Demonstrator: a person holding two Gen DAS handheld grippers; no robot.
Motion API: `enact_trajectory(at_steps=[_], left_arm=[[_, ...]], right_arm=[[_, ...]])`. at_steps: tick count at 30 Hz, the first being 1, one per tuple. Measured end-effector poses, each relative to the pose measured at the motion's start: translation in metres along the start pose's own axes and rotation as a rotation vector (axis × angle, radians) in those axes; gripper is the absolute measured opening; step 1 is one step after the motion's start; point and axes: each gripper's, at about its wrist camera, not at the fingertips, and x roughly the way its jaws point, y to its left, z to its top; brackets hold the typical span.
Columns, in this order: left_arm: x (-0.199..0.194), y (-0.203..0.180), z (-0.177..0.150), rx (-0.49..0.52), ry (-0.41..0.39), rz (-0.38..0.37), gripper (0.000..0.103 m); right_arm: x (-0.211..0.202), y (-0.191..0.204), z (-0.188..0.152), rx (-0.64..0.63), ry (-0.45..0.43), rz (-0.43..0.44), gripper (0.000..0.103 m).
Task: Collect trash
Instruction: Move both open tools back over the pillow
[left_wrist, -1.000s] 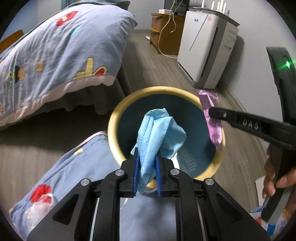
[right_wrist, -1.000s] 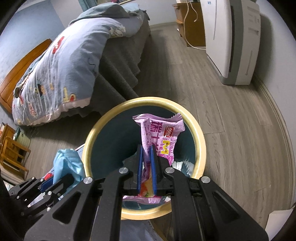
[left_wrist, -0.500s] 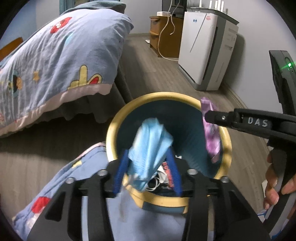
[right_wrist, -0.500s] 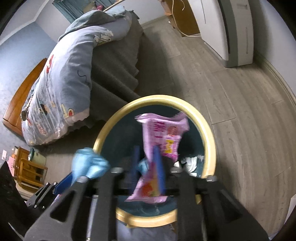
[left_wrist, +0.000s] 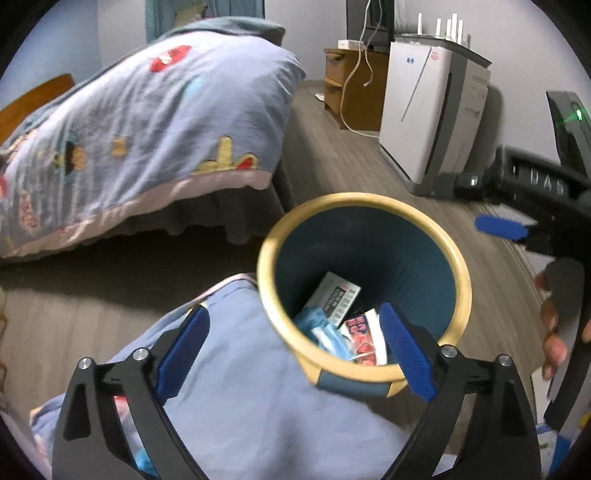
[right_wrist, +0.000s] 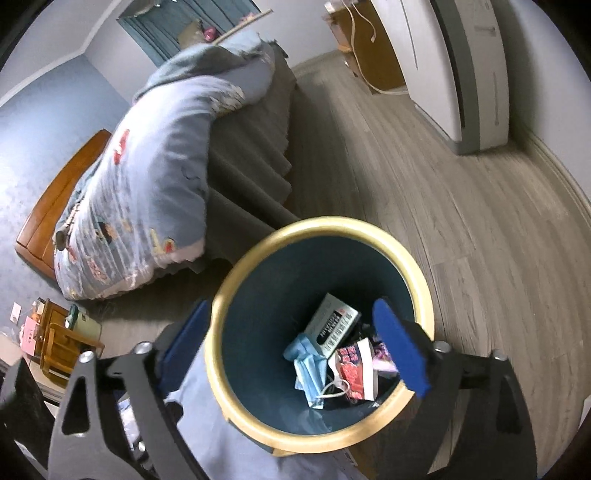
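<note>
Held the left gripper (left_wrist: 293, 314) above the near rim of the round dark-blue plastic bin with a yellow rim (left_wrist: 369, 199), pointing down into its mouth so that anything let go would fall inside. Had just been opening its jaws: pads wide apart, nothing between them. Held the right gripper (right_wrist: 291, 306) over the same opening from the bin's right side, for the same reason. Had likewise just been opening its jaws; spread as wide, empty.

Found the crumpled light-blue face mask (right_wrist: 304, 363) on the bin's bottom, toward the near wall, ear loop trailing. Saw a pink snack wrapper (right_wrist: 382, 350) beside it at the right wall, partly hidden behind the right finger. Also saw, among them, a red-and-white packet (right_wrist: 354, 369) and a grey-and-white printed box (right_wrist: 334, 325) leaning on the heap.

Stood the bin on the grey wooden floor (right_wrist: 443, 221), touching a fold of pale-blue patterned quilt (left_wrist: 240, 387) at its near left side, near the bed's foot (left_wrist: 147, 129), presumably to keep it close to where the litter lay.

Judged this drop done; more rubbish possibly left to find, though none clearly shown outside the bin
</note>
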Motion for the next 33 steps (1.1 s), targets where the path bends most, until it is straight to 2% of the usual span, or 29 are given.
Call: enact_trajectory(at_steps=[2, 8, 14, 17, 23, 26, 30, 33], left_arm=[[-0.013, 0.004, -0.004, -0.001, -0.004, 0.004, 0.093], [-0.06, 0.023, -0.021, -0.041, -0.02, 0.011, 0.094], [-0.119, 0.056, -0.049, -0.08, -0.04, 0.044, 0.094], [-0.143, 0.075, -0.062, -0.099, -0.041, 0.071, 0.094], [-0.188, 0.117, -0.101, -0.166, -0.054, 0.127, 0.095], [-0.202, 0.138, -0.126, -0.226, -0.055, 0.174, 0.095], [-0.209, 0.161, -0.15, -0.308, -0.033, 0.194, 0.095], [-0.214, 0.176, -0.163, -0.306, -0.034, 0.231, 0.095]], right_arm=[[-0.01, 0.012, -0.003, -0.055, -0.012, -0.041, 0.097], [-0.047, 0.052, -0.021, -0.245, -0.033, -0.129, 0.097], [-0.08, 0.084, -0.045, -0.282, -0.062, -0.148, 0.097], [-0.09, 0.106, -0.063, -0.335, -0.055, -0.145, 0.097], [-0.112, 0.144, -0.102, -0.398, -0.048, -0.068, 0.097], [-0.117, 0.155, -0.119, -0.415, -0.034, -0.048, 0.097], [-0.117, 0.167, -0.141, -0.461, -0.004, -0.068, 0.097], [-0.113, 0.174, -0.156, -0.471, 0.023, -0.066, 0.097]])
